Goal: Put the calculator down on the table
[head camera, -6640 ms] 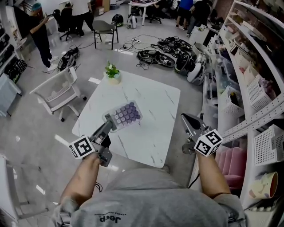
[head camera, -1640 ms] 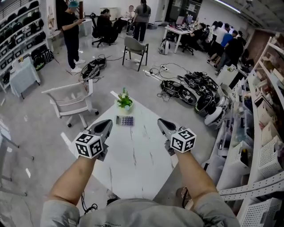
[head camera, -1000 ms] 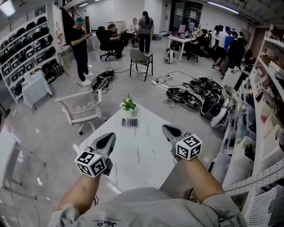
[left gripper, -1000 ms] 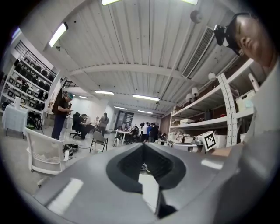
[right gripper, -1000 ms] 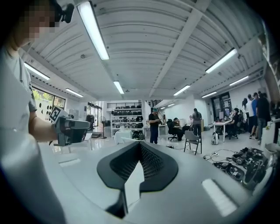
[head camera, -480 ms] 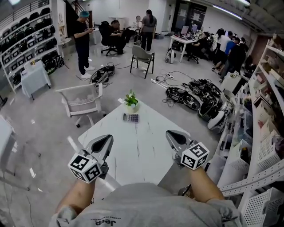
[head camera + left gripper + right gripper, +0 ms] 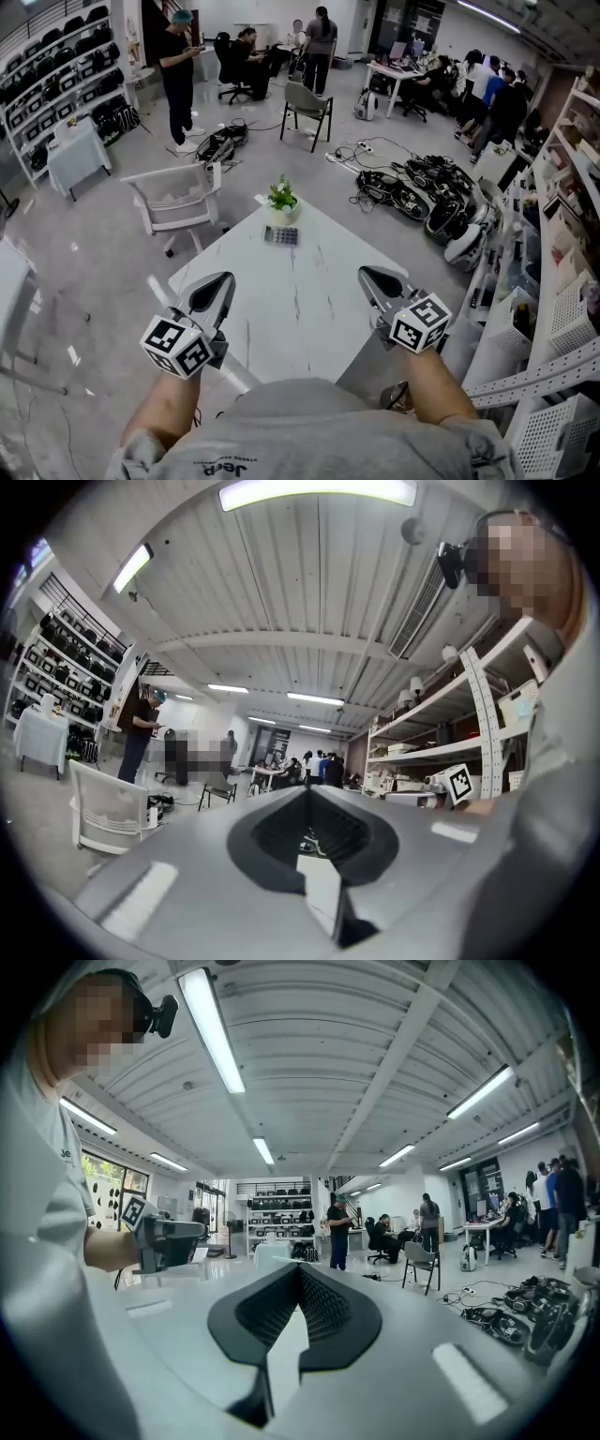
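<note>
grey calculator with purple keys flat at far end of white marble tabletop, near small potted plant. left tool and right tool both fully closed, empty, over near edge, well apart from calculator.

The small grey calculator lies on the far end of the white stone-look table, and a little green plant in a pale pot stands just behind it at the far corner. The left gripper and the right gripper are over the near end, well apart. A white plastic chair stands left of the table, and a heap of black gear lies on the floor behind it to the right.
</note>
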{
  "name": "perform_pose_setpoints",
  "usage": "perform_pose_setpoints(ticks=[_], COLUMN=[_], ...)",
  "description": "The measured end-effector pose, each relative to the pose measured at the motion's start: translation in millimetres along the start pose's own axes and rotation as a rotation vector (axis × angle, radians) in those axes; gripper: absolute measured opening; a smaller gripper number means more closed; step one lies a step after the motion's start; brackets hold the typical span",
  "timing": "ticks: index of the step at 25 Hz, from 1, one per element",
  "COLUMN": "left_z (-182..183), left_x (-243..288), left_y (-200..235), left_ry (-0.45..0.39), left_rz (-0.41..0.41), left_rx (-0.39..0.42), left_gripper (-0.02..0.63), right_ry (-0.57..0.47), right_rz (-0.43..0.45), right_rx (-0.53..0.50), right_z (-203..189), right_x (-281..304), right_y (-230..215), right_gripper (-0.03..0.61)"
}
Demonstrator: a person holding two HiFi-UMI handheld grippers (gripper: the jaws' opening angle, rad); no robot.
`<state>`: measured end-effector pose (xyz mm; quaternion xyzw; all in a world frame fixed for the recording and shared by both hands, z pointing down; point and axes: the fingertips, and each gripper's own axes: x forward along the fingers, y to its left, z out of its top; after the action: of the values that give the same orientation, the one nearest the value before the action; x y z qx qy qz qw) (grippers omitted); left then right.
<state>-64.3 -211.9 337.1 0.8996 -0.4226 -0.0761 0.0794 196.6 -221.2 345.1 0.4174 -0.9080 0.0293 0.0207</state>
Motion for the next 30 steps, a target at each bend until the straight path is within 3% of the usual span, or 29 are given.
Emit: perform_pose_setpoints(ticks=[30], left_z=[0.3], left_x=[-1.3], left_y=[2.7], left_ry=[-0.003], left_rz=[-0.013], left_rx=[-0.025], left_gripper=[0.061], right_ry=[0.022], right_rz=[-0.001], right_rx=[-0.034], right_z=[3.4], right_x=[4.7], right_y=[2.4], right_gripper=[0.002])
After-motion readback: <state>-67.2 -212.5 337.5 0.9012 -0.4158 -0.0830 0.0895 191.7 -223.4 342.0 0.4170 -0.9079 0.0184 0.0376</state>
